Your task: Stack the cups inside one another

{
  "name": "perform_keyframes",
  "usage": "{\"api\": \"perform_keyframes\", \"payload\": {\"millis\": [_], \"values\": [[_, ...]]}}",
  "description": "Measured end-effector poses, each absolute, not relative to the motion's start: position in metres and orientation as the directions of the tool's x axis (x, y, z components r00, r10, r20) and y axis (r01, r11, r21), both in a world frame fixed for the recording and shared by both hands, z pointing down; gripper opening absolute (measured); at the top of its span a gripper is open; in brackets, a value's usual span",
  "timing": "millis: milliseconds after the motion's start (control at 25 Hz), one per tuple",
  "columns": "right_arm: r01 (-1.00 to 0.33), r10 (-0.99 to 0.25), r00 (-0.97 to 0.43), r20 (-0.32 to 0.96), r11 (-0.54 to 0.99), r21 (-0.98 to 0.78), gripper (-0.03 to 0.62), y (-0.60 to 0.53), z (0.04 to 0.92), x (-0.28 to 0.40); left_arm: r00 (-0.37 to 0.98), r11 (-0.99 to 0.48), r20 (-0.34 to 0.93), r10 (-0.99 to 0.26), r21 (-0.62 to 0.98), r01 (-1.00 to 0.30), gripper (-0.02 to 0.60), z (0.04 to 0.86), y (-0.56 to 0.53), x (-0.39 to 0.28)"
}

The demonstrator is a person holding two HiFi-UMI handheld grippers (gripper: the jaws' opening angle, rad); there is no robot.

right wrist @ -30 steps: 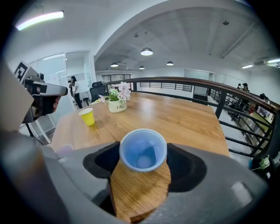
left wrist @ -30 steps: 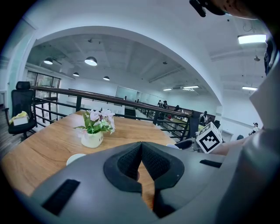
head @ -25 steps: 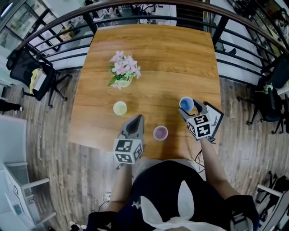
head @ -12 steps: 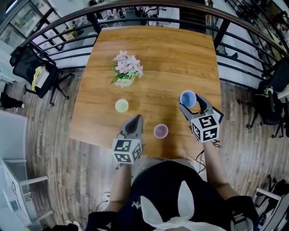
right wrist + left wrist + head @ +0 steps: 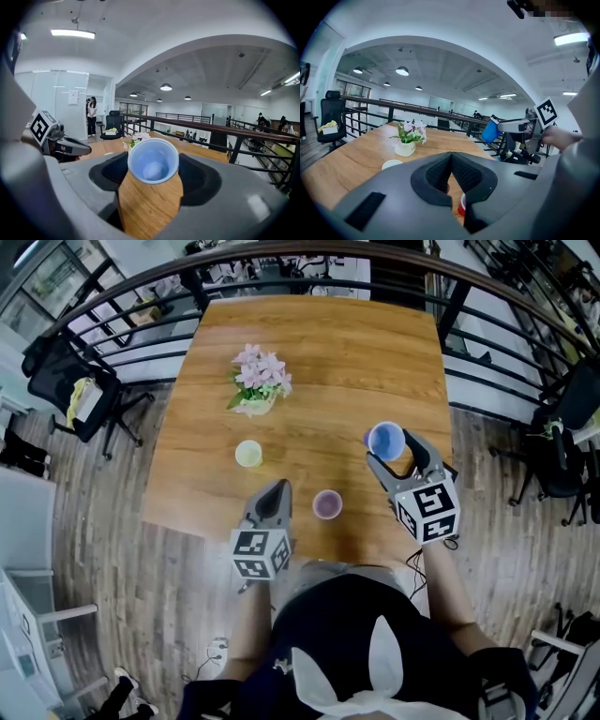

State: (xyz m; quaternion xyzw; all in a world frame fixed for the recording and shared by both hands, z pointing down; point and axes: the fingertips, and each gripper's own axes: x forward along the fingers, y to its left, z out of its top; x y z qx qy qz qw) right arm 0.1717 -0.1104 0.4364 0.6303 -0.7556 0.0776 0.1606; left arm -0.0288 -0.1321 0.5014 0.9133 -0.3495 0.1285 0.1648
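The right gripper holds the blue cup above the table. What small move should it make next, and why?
Probably carry the blue cup sideways until it hangs over the purple cup. The right gripper holds it clear of the table, and the purple cup stands open, empty and nearer than the yellow cup. The left gripper is shut on nothing.

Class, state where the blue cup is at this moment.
Head view: the blue cup is gripped in the right gripper, above the right side of the table, right of the purple cup.
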Motion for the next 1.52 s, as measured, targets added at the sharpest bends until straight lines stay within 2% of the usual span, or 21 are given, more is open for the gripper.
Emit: {"api": "perform_keyframes", "payload": {"millis": [680,1520], "values": [[-0.951,-0.9,-0.263,0.348,0.303,0.067,0.332,-0.068,0.424,0.14,0.708,-0.686,0.365,-0.604,0.213,-0.695,0.017,0.495,-0.082,-0.026],[-0.867,-0.79,-0.445,0.421,0.498,0.017,0.333,-0.049,0.453,0.061,0.595,-0.551,0.392,-0.701,0.232,-0.802,0.017,0.496,-0.039,-0.095]]}}
